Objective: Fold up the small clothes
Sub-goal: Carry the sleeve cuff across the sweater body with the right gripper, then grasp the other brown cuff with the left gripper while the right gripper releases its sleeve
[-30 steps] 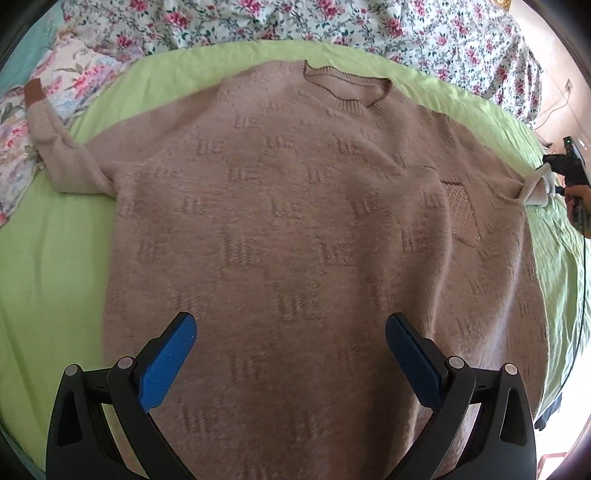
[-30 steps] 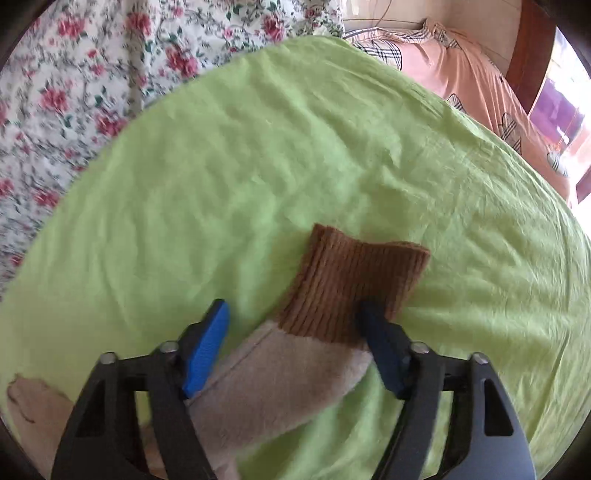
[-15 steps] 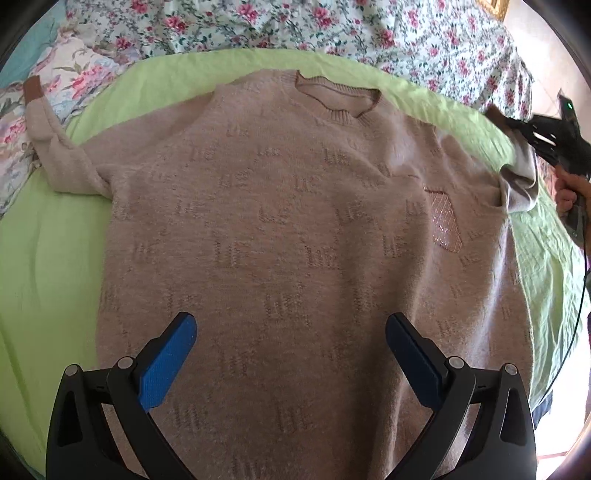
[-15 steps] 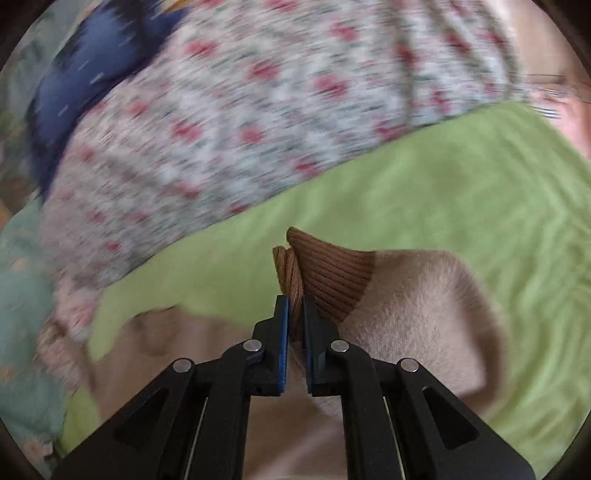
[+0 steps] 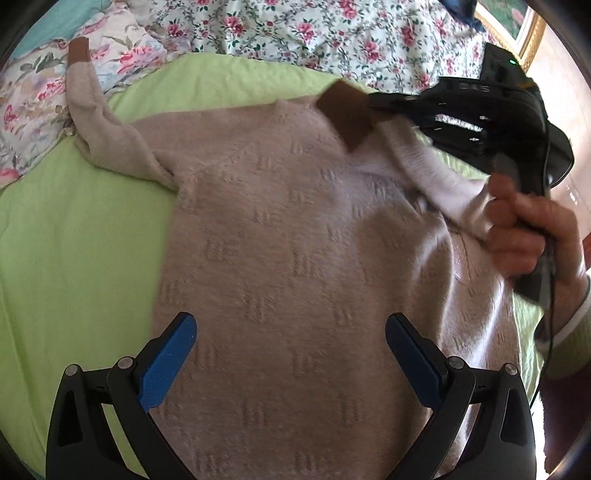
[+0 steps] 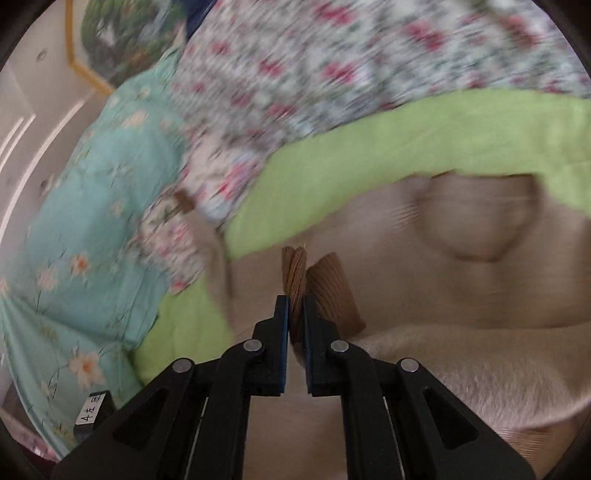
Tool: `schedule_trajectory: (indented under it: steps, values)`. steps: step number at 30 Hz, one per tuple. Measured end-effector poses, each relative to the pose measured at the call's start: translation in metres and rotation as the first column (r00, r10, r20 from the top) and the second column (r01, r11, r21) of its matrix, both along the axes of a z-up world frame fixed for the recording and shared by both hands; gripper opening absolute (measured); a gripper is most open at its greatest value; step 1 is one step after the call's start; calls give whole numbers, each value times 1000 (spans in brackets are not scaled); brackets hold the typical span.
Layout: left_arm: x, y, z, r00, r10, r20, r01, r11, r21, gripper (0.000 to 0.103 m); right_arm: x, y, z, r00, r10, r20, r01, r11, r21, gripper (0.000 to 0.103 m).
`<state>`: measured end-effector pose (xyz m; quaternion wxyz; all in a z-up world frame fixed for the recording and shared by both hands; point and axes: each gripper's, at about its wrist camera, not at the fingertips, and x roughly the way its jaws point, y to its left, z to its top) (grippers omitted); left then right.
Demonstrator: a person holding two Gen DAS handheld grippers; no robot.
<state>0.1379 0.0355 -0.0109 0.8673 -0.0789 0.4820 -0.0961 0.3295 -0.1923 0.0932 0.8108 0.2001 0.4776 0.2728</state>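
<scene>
A beige knit sweater point(image 5: 295, 236) lies flat on the green sheet point(image 5: 74, 229), chest up. My left gripper point(image 5: 291, 332) hovers open over its lower body, nothing between the blue pads. My right gripper point(image 6: 294, 306) is shut on the brown cuff point(image 6: 295, 273) of the right sleeve. In the left wrist view that cuff point(image 5: 347, 110) hangs over the neckline, the sleeve point(image 5: 428, 166) stretched back to the right gripper point(image 5: 373, 101) in a person's hand point(image 5: 532, 229). The other sleeve point(image 5: 107, 125) lies spread out to the upper left, its brown cuff point(image 5: 79, 53) on the floral bedding.
Floral bedding point(image 5: 295, 33) bunches along the far side of the green sheet. A light blue flowered quilt point(image 6: 92, 240) lies to the left in the right wrist view. A framed picture point(image 6: 122, 33) hangs on the wall beyond. Bare green sheet shows left of the sweater.
My right gripper shut on the sleeve cuff and carried it from the bed's right edge in over the sweater to the neckline. The left gripper shifted slightly, still open.
</scene>
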Motion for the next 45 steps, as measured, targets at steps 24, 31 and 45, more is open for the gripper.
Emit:
schedule_trajectory:
  steps: [24,31,45]
  values:
    - [156,-25,-29,982,-190,-17,179,950,-255,5,-148,-148,33,882,-463,85,468,883,-41,62]
    - [160,11,28,983,-77,165,98,988,-122,5,-166,-215,33,788,-606,107,613,757,-228,62]
    - [161,11,7,992,-93,83,106,980,-166,5,-85,-235,-27,862,-503,-61,460,827,-323,10]
